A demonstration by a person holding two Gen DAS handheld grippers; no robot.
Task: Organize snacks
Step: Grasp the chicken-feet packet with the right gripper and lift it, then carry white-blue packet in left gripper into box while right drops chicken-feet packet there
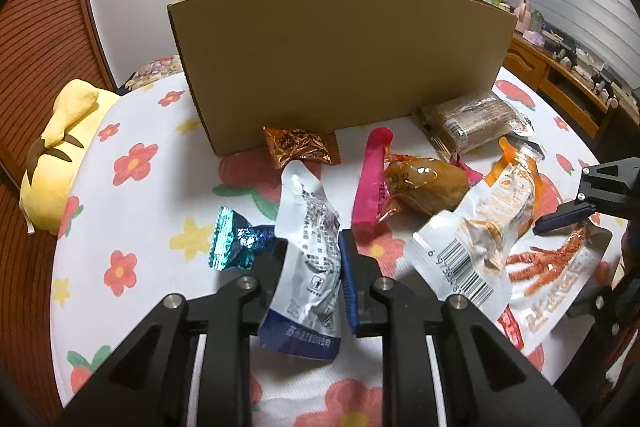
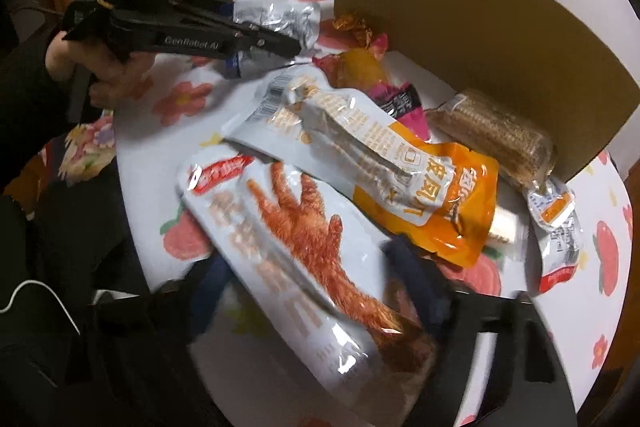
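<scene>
Silver snack pouch [image 1: 310, 259] is standing pinched upright, off the worktop; chicken-feet packet [image 2: 304, 255] is lying flat, an orange-white packet [image 2: 380, 155] overlapping it, the cardboard box [image 1: 344, 59] standing open behind.

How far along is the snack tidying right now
Barely begun. The cardboard box hides its inside, so nothing shows as packed. The left gripper holds a silver pouch; the right gripper straddles the chicken-feet pack, grip unclear. The candy, orange packet and cracker pack remain.

The right gripper [image 2: 304, 291] was motion-blurred at six o'clock, its fingers smeared; the cardboard box [image 1: 344, 67] hid its own inside from both cameras.
</scene>
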